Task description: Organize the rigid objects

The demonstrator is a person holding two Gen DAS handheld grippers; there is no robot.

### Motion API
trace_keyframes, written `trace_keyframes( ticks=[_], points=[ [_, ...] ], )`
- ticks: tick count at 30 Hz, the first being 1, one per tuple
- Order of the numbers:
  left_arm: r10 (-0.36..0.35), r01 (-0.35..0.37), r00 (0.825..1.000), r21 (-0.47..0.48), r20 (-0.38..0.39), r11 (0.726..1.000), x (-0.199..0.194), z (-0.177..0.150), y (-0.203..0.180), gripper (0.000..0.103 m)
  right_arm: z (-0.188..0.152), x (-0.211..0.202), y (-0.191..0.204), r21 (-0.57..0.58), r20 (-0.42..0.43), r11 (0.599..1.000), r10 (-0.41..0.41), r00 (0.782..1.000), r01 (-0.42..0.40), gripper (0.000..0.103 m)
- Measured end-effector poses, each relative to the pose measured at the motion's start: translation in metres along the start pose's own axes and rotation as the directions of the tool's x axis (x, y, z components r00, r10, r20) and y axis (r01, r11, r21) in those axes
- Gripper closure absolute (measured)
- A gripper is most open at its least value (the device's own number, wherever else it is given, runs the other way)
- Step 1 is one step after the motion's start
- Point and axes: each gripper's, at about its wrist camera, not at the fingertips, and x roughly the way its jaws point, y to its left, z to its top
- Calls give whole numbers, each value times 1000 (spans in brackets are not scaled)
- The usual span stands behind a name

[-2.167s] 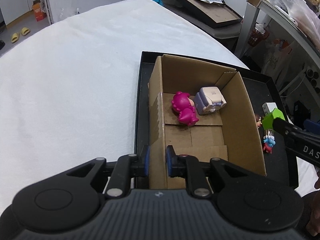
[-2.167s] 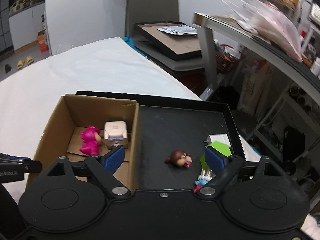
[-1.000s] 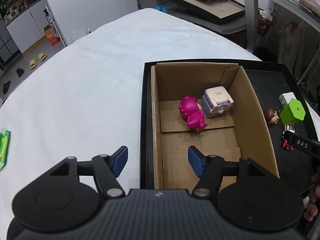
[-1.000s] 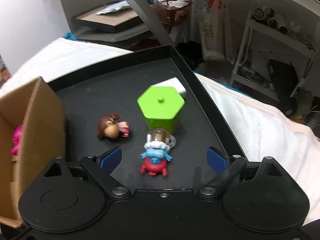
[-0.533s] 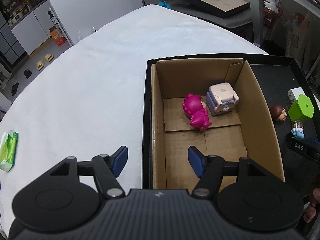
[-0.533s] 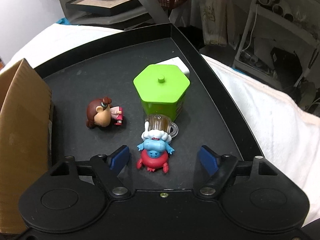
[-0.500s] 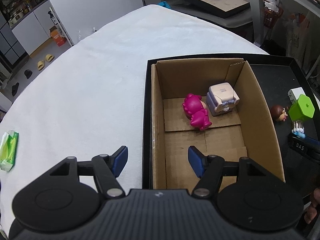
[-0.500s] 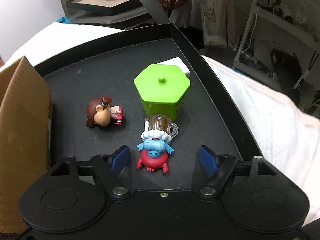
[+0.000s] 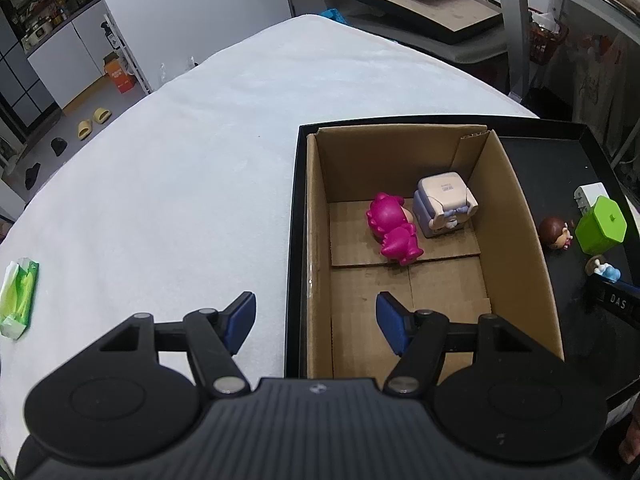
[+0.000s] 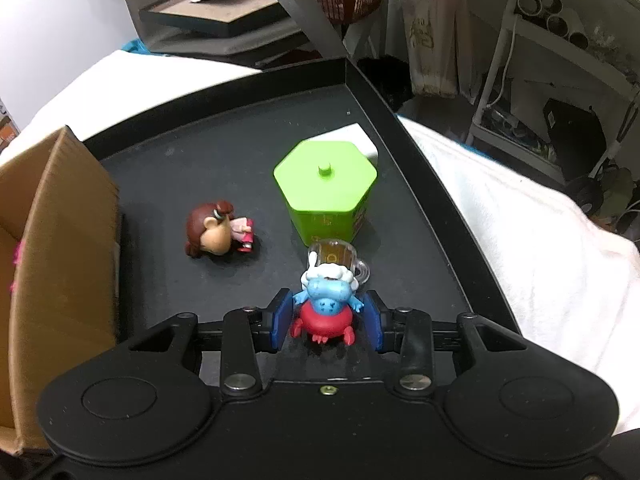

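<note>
A blue and red figurine holding a beer mug lies on the black tray. My right gripper has closed its blue pads around the figurine's red base. A green hexagonal box and a brown-haired figurine sit beyond it. The cardboard box stands in the tray's left part and holds a magenta figurine and a pale cube toy. My left gripper is open and empty, hovering over the box's near left corner.
A white block lies behind the green box by the tray's right wall. A green packet lies on the white cloth at far left. Shelving and a metal table leg stand beyond the tray.
My right gripper moved forward and closed its jaws from wide open onto the blue and red figurine. My left gripper stayed open, barely moving.
</note>
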Motion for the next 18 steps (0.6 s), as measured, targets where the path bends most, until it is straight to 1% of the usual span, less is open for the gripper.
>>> trace_keyframes(
  ticks=[10,18],
  points=[
    [-35,35,999,-23,17,999,-5,-3,10,38,3,-33,12,-42,66,999,20,998,-17,65],
    [-63,64,998,-37,27,997,-7,-5,17,38,12,-61,24,-73,130,997,41,991,-32,65]
  ],
)
